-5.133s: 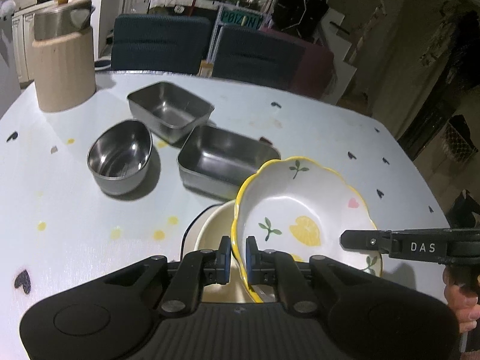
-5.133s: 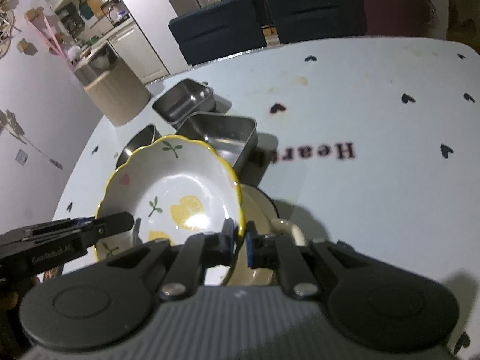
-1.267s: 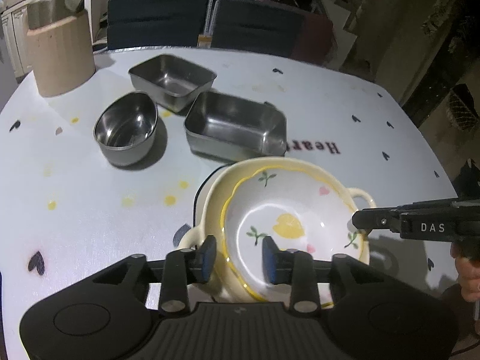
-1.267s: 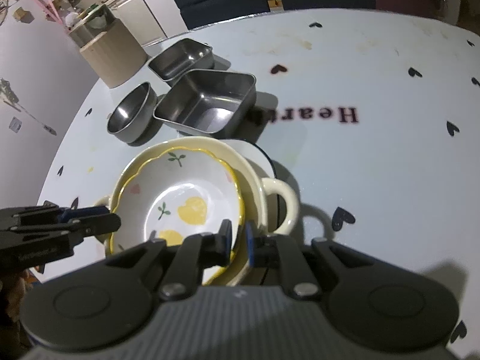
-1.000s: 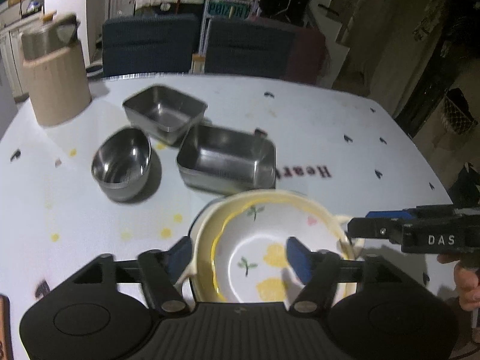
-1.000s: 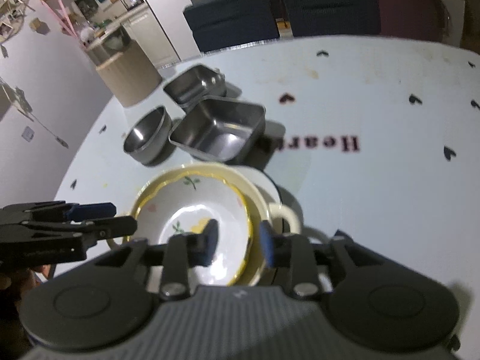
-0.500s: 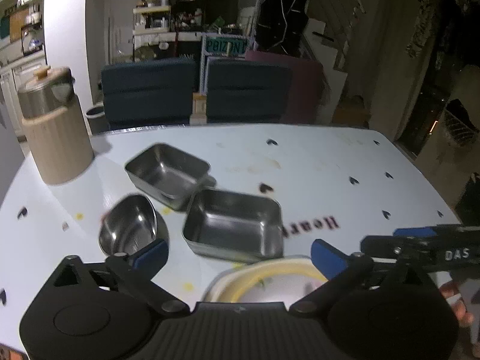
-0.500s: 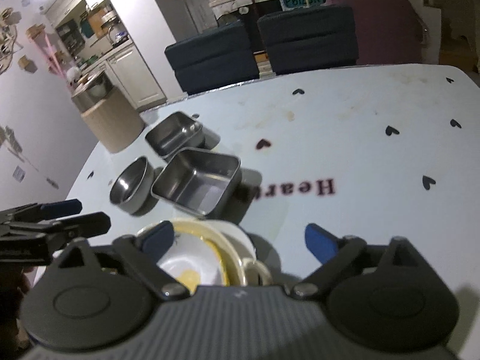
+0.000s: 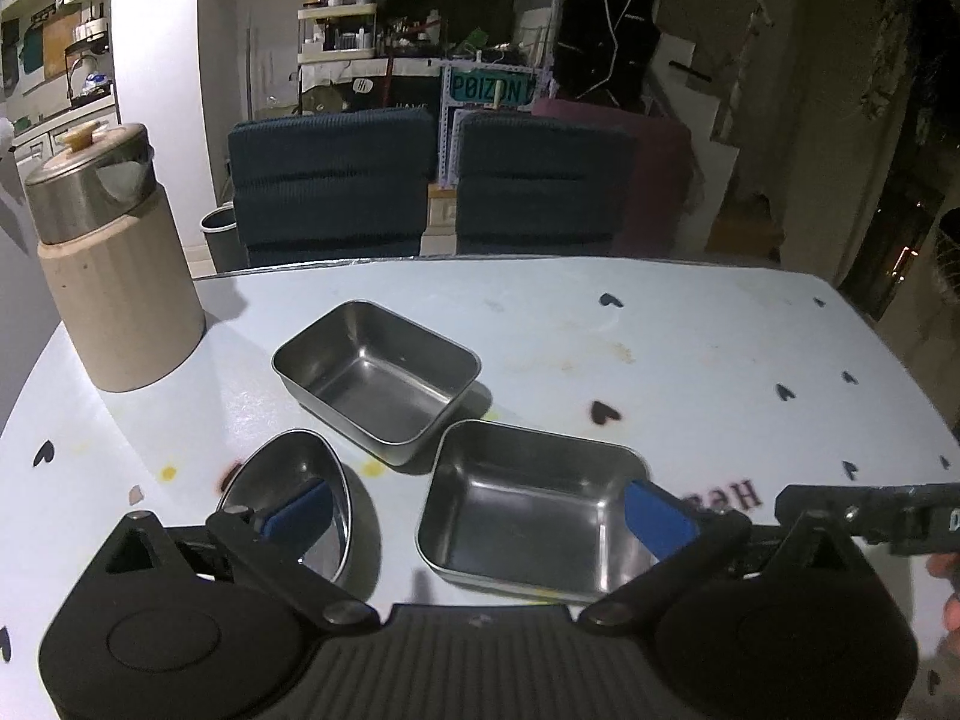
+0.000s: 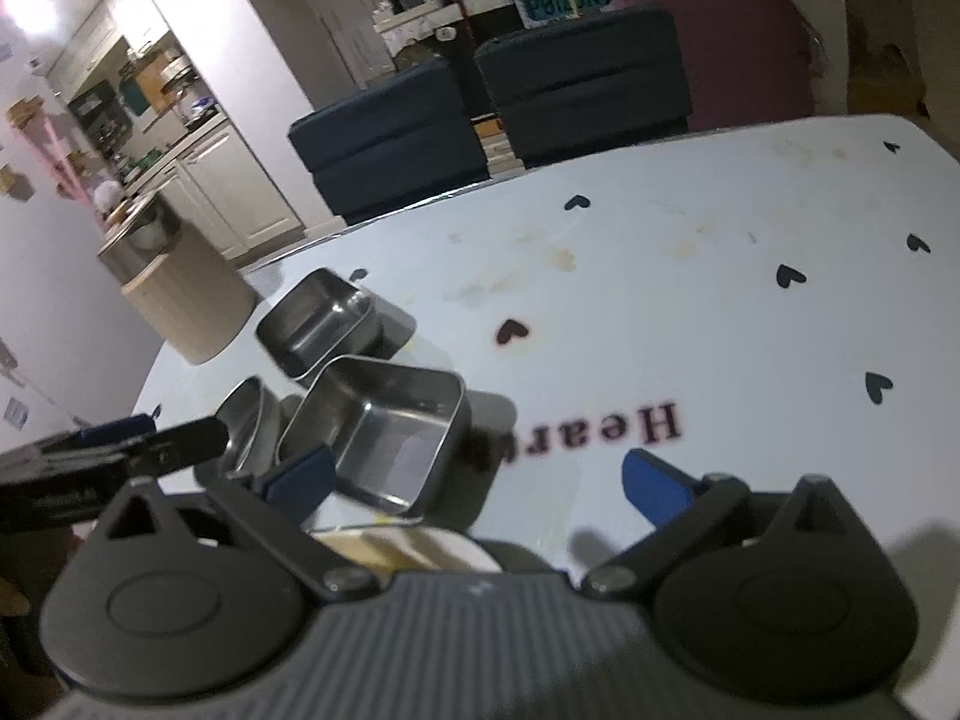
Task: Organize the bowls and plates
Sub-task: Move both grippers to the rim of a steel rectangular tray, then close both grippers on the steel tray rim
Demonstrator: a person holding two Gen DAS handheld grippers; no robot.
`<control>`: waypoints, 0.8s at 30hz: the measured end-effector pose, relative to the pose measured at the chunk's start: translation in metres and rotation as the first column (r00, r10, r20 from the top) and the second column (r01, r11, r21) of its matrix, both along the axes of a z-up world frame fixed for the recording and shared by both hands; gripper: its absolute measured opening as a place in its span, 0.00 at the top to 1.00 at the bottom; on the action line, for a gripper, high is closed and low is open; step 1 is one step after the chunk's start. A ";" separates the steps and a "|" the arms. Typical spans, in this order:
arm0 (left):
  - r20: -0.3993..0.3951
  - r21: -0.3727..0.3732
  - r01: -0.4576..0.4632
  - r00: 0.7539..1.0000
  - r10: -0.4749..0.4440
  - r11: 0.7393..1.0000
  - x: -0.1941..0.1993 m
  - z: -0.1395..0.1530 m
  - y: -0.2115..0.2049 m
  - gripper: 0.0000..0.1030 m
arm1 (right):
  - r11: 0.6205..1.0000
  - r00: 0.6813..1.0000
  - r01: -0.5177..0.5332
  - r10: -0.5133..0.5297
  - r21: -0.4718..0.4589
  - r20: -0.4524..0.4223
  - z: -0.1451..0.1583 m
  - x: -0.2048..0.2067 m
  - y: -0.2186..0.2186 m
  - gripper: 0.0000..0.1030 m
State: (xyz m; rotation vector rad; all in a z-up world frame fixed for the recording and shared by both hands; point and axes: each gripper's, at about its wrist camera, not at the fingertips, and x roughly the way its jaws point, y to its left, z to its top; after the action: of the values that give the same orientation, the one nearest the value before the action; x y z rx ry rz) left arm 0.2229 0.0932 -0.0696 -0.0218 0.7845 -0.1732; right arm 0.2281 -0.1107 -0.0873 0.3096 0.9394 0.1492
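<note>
My left gripper (image 9: 477,513) is wide open and empty, raised above the table. Below it stand a square steel tray (image 9: 528,510), a second steel tray (image 9: 378,378) farther back and an oval steel bowl (image 9: 282,498) at the left. My right gripper (image 10: 477,477) is also wide open and empty. In the right wrist view the near steel tray (image 10: 384,438), the far tray (image 10: 315,318) and the oval bowl (image 10: 246,426) show at the left. Only a cream rim of the stacked ceramic bowls (image 10: 396,543) peeks out under the right gripper. The right gripper's finger (image 9: 870,510) shows in the left view.
A tall beige canister with a steel lid (image 9: 114,276) stands at the table's back left. Two dark blue chairs (image 9: 432,180) stand behind the far edge. The white tablecloth (image 10: 720,300) with black hearts stretches to the right.
Both grippers let go of the flowered bowl, which sits in the cream bowl, opened wide and drew up and back. The bowl stack has dropped almost out of view.
</note>
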 end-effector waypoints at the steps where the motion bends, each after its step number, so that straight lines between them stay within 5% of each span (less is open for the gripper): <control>1: -0.005 0.004 -0.002 1.000 0.002 1.000 0.004 -0.003 0.000 0.01 | 1.000 1.000 0.004 -0.003 0.007 -0.015 -0.003 0.005 0.000 0.00; 10: -0.041 0.015 0.007 0.999 -0.006 1.000 0.039 -0.029 0.007 0.03 | 0.993 0.992 0.003 0.011 0.116 -0.124 -0.027 0.031 0.004 0.10; 14: -0.076 0.002 0.015 0.997 -0.015 1.000 0.050 -0.037 0.008 0.22 | 0.987 0.986 0.011 0.015 0.158 -0.163 -0.036 0.038 0.007 0.21; 24: -0.137 0.041 0.023 0.990 -0.017 0.999 0.070 -0.057 0.008 0.47 | 0.986 0.983 0.039 -0.008 0.165 -0.184 -0.051 0.053 0.015 0.48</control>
State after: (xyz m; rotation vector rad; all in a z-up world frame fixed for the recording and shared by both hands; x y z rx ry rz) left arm 0.2931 0.1008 -0.1261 0.0147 0.9248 -0.1754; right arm 0.2815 -0.0960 -0.1385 0.4967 1.1076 0.1805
